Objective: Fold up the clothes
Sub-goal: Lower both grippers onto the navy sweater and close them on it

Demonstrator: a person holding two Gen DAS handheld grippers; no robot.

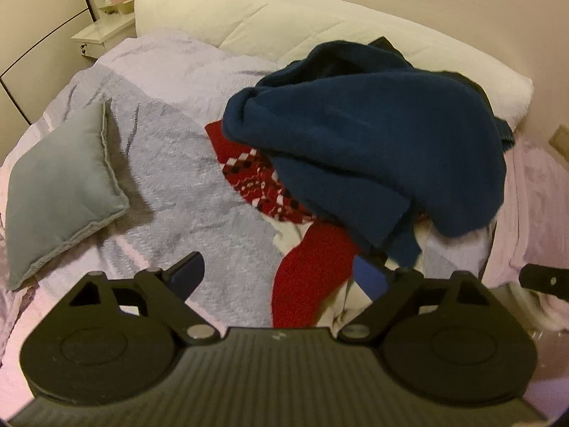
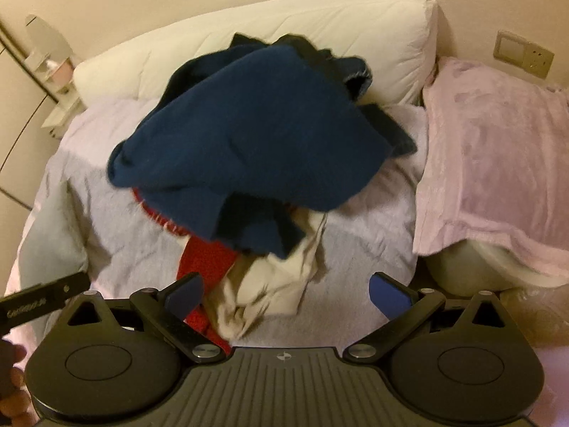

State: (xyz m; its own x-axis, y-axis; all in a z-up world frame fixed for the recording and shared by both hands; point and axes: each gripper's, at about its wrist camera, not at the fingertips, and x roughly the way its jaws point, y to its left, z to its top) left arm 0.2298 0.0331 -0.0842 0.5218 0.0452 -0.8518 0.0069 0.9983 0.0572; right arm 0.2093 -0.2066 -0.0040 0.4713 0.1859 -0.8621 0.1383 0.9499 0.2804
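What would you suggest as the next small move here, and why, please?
Probably ease the right gripper forward to the cream garment just ahead of it: both grippers are open and empty, the left gripper too, and the navy sweater still lies heaped on the pile.

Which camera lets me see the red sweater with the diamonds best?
The left wrist view. There the red sweater shows its checked diamond band and a long red part trailing from under the blue fleece. The right wrist view shows only a red strip, mostly hidden under the blue fleece and the cream garment.
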